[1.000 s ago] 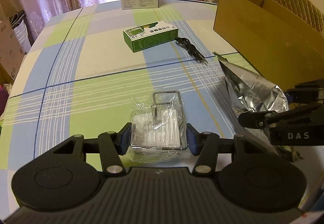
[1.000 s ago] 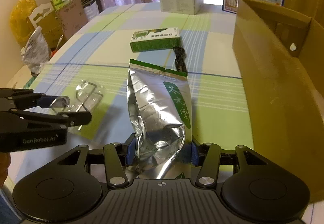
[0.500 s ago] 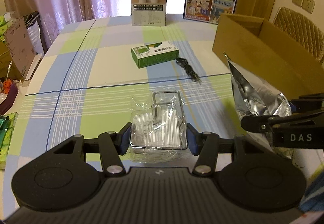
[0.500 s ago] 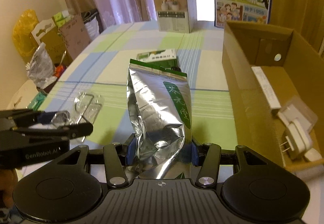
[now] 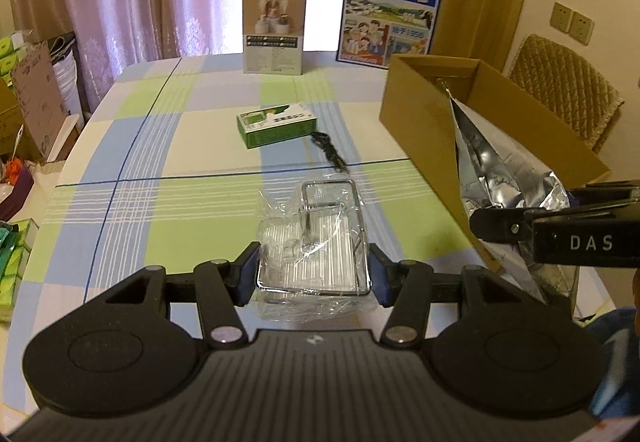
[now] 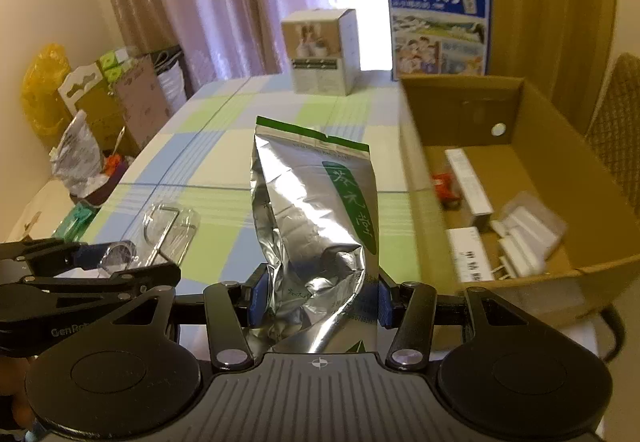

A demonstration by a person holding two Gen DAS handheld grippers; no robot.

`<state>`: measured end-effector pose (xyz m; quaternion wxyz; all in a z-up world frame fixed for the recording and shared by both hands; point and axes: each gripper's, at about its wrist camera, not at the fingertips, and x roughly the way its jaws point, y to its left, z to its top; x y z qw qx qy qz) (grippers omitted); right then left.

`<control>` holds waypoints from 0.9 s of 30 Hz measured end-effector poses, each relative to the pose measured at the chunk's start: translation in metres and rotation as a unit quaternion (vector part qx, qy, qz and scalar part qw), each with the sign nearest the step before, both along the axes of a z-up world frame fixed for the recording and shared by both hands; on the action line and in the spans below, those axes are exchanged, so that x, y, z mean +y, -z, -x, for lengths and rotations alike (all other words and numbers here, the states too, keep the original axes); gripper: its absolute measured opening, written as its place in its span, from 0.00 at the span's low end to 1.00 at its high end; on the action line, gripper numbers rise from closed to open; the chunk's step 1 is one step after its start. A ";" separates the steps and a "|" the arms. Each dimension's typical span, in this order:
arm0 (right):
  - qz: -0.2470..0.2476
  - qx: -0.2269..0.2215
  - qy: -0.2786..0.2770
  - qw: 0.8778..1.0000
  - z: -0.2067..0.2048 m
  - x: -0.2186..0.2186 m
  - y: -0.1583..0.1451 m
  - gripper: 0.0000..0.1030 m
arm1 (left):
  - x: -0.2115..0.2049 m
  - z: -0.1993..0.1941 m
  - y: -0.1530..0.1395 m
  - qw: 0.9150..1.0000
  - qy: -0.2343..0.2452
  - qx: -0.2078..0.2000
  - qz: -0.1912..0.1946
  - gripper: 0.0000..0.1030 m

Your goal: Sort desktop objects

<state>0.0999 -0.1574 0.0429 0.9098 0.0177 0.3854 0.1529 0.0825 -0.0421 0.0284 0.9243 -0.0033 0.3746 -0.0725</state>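
My left gripper [image 5: 312,278] is shut on a metal rack wrapped in clear plastic [image 5: 316,238], held above the checked tablecloth [image 5: 168,146]. My right gripper [image 6: 318,300] is shut on a silver foil tea bag [image 6: 316,226] with a green label, held upright above the table. The same foil bag [image 5: 492,178] shows at the right of the left wrist view, in front of the open cardboard box [image 5: 436,122]. In the right wrist view the wrapped rack [image 6: 168,234] hangs at the lower left in the left gripper [image 6: 100,274].
The cardboard box [image 6: 536,146] holds white boxes, a white plug and a small red item. A green box [image 5: 276,124] and a black cable [image 5: 332,152] lie mid-table. A beige carton [image 5: 274,30] and a blue milk carton [image 5: 394,8] stand at the far edge.
Both grippers have risen with their loads, so the table looks farther below. The inside of the cardboard box has come into the right wrist view.
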 end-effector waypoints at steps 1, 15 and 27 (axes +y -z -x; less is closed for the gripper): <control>0.000 -0.003 0.003 1.000 0.003 -0.004 -0.003 0.47 | -0.002 0.002 -0.002 1.000 0.002 -0.002 0.001 0.48; 0.010 -0.025 0.052 0.998 0.038 -0.062 -0.026 0.47 | -0.051 0.016 -0.021 0.999 0.050 -0.018 0.005 0.48; 0.014 -0.028 0.097 0.995 0.056 -0.113 -0.030 0.47 | -0.088 0.020 -0.025 0.997 0.070 -0.016 0.033 0.48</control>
